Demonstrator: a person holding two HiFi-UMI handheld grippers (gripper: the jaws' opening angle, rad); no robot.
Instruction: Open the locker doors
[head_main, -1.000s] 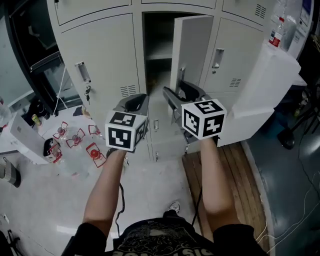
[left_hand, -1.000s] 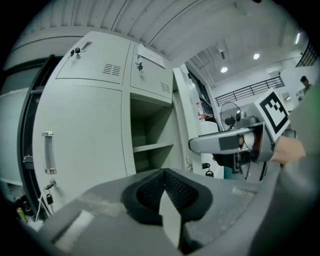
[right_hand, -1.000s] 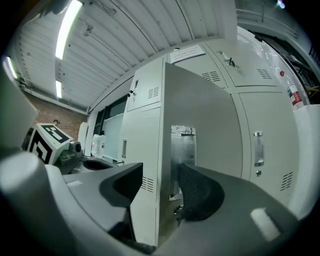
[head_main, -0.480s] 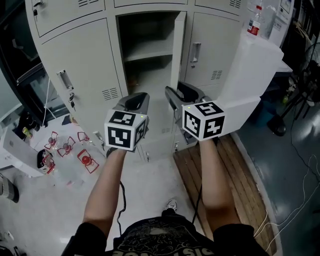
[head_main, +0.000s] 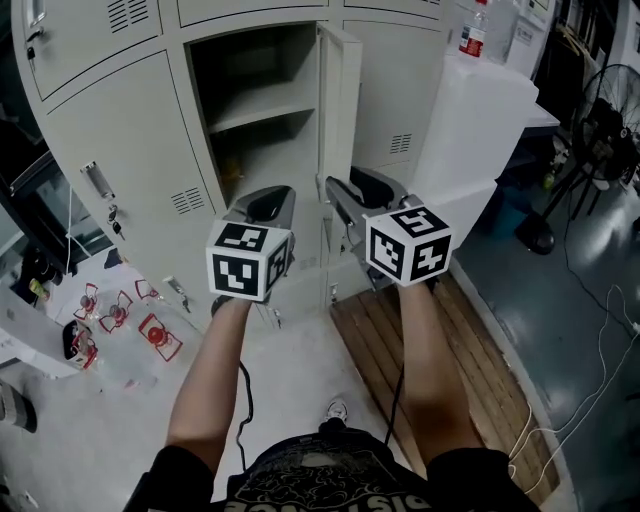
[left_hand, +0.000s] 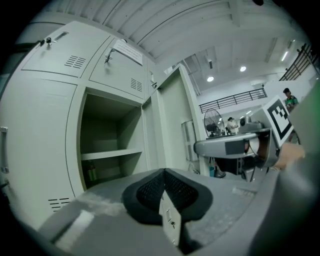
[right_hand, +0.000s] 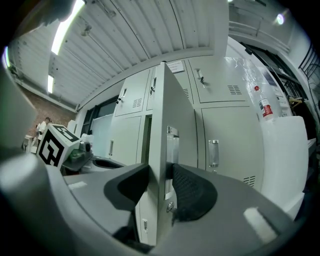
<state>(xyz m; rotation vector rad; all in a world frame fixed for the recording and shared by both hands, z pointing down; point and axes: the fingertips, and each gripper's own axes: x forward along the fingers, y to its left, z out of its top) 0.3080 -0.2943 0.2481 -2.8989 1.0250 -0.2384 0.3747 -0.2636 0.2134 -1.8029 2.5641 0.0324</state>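
So the right gripper (right_hand: 161, 184) was closing its jaws on the open locker door (right_hand: 177, 110), edge sandwiched between them, probably to swing it wider; left gripper (left_hand: 164, 189) had jaws together, empty, nothing to grab yet

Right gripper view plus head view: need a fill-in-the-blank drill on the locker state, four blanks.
1. The beige metal locker door stands ___.
2. The right claw, its jaws closing, has that ___ between its pads.
3. The left claw is ___ and holds nothing.
4. One ___ crosses the open locker compartment.
Missing words: open; door; shut; shelf.
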